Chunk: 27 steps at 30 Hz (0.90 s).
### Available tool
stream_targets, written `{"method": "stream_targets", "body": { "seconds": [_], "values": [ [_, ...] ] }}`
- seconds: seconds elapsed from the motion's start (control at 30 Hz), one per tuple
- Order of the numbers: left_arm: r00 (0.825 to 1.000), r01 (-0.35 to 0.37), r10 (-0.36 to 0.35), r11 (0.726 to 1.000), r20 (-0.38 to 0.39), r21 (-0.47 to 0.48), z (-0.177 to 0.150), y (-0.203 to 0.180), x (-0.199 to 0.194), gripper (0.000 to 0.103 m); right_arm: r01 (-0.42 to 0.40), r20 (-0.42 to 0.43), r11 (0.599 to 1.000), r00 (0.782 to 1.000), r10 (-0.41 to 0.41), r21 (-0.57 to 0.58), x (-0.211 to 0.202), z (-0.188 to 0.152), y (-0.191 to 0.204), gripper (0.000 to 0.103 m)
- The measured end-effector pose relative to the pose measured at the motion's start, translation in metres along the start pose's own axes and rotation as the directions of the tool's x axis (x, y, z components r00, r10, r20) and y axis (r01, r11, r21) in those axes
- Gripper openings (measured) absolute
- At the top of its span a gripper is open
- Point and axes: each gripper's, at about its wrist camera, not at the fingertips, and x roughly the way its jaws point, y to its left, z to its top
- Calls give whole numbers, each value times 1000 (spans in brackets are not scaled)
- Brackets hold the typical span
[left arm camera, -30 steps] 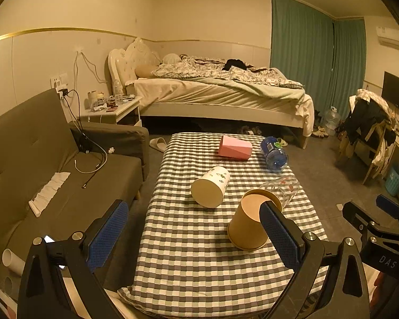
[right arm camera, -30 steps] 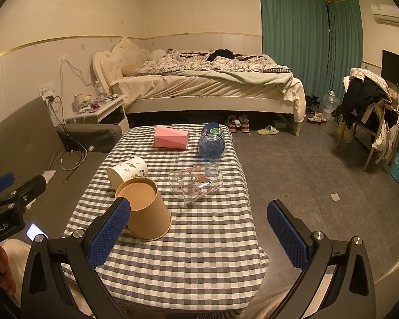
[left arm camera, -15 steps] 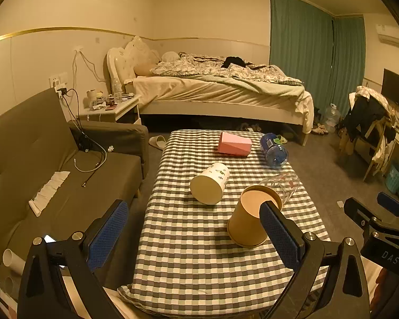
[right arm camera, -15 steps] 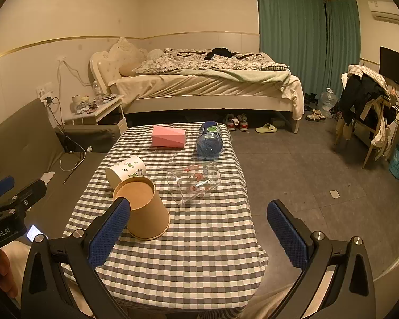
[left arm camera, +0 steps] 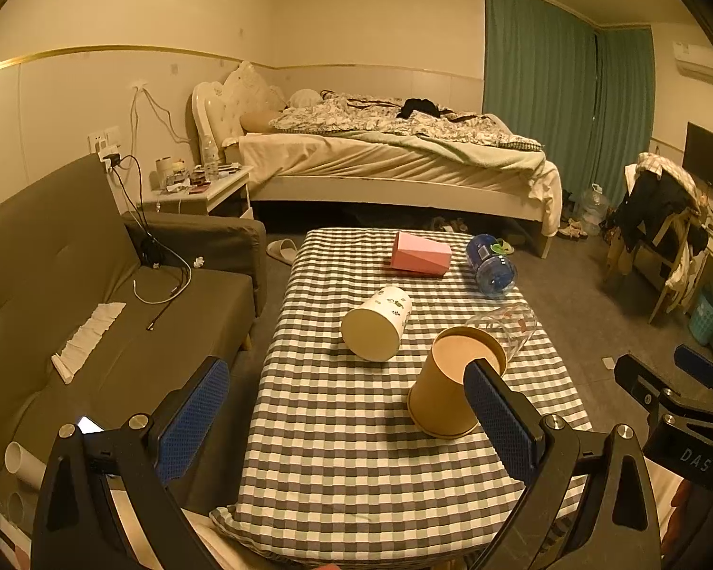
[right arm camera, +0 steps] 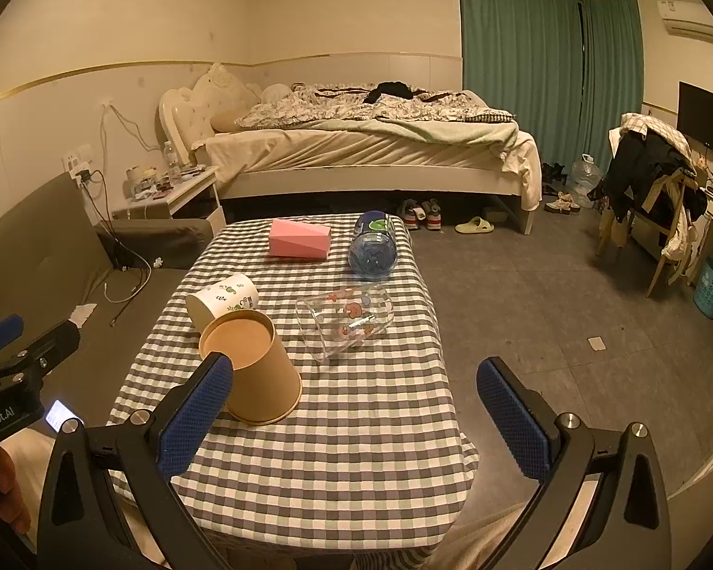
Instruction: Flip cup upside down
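Note:
A brown paper cup (left arm camera: pixel 444 392) stands upside down on the checked tablecloth (left arm camera: pixel 356 451), its flat base on top; it also shows in the right wrist view (right arm camera: pixel 256 370). A white printed paper cup (left arm camera: pixel 377 327) lies on its side behind it, also in the right wrist view (right arm camera: pixel 223 298). A clear glass cup (right arm camera: pixel 344 320) lies on its side, partly hidden in the left wrist view (left arm camera: pixel 511 325). My left gripper (left arm camera: pixel 347 422) is open and empty near the table's front edge. My right gripper (right arm camera: pixel 356 420) is open and empty, short of the cups.
A pink box (left arm camera: pixel 420 259) and a blue water bottle (left arm camera: pixel 492 271) lie at the table's far end. A grey sofa (left arm camera: pixel 71 285) stands to the left, a bed (left arm camera: pixel 394 156) behind, a chair with clothes (right arm camera: pixel 651 199) to the right.
Both grippers stay open and have drifted only slightly. The cups have not moved.

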Motion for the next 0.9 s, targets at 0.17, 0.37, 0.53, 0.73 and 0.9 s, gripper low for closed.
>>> {"method": "stream_targets", "body": {
  "seconds": [0.17, 0.37, 0.53, 0.73, 0.9],
  "values": [
    [1000, 0, 0, 1000, 0, -1, 0, 0, 0, 102, 1, -5, 1000, 1000, -1, 0, 0, 0, 0, 103],
    [1000, 1, -1, 1000, -1, 2, 0, 0, 0, 102, 0, -7, 1000, 1000, 0, 0, 1, 0, 0, 103],
    [1000, 1, -1, 1000, -2, 4, -1, 1, 1, 102, 3, -12, 1000, 1000, -3, 0, 2, 0, 0, 103],
    [1000, -4, 5, 1000, -7, 9, -2, 0, 2, 102, 3, -14, 1000, 1000, -3, 0, 2, -1, 0, 103],
    [1000, -7, 7, 1000, -7, 11, -4, 0, 3, 102, 4, -15, 1000, 1000, -4, 0, 2, -1, 1, 103]
  ]
}}
